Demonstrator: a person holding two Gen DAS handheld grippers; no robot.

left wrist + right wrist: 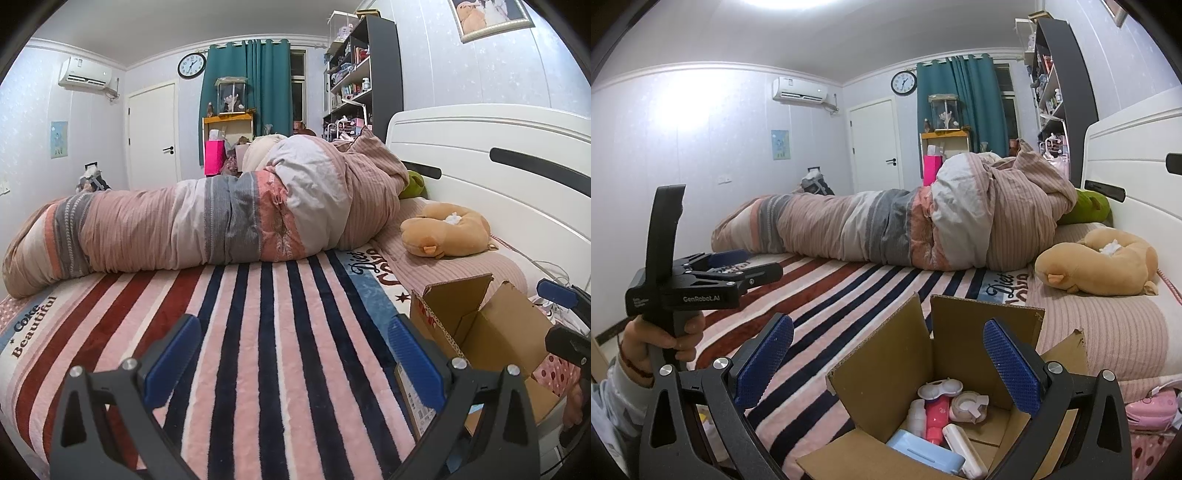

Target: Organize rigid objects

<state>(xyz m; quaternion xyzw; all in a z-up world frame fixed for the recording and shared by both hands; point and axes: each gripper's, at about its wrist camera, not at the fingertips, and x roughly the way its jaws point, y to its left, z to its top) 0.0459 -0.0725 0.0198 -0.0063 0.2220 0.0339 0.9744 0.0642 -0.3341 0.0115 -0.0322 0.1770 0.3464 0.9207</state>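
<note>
An open cardboard box point(886, 354) stands on the striped bed blanket point(849, 280). Inside lie several small rigid items: a white-pink case point(940, 389), a pink bottle point(936, 415), a round pink-white holder point(967, 404), a light blue box point(923, 454) and a white case point(964, 454). My right gripper point(888, 362) is open and empty, right above the box. My left gripper point(293, 358) is open and empty over the blanket point(258, 332), left of the box point(491, 332). It also shows in the right wrist view point(746, 264), held by a hand.
A rolled striped duvet point(207, 221) lies across the bed. A tan plush toy point(1097, 262) and a green cushion point(1089, 206) lie near the white headboard point(480, 158). A pink bag point(1152, 410) sits right of the box. Shelves point(354, 77) stand behind.
</note>
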